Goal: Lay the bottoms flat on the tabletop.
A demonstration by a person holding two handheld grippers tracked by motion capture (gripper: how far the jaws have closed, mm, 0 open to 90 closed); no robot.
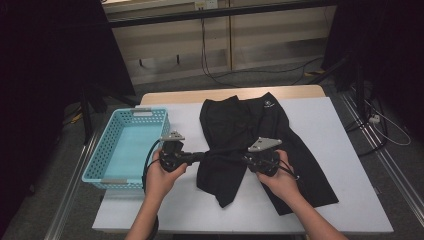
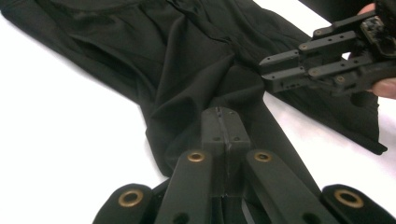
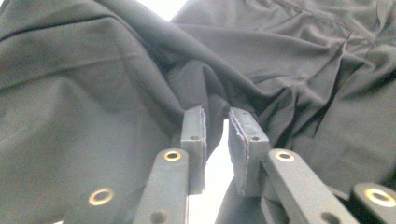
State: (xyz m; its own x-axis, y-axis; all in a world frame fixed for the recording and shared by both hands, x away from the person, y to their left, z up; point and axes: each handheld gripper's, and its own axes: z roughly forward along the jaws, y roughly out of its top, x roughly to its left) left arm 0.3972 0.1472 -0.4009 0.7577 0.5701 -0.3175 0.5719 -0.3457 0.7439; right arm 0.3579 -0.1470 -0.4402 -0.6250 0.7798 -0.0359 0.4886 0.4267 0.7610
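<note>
the black garment [image 1: 250,135] is thin matt cloth, softly creased. the basket [image 1: 107,150] looks like perforated turquoise plastic. the table [image 1: 325,130] top is smooth, matt white.

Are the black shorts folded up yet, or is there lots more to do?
Not yet. The black shorts lie spread on the table. The left tongs are shut on a pinch of cloth at the middle. The right tongs stand slightly apart beside a fold. The blue basket holds nothing, so folding and putting away look left to do.
</note>
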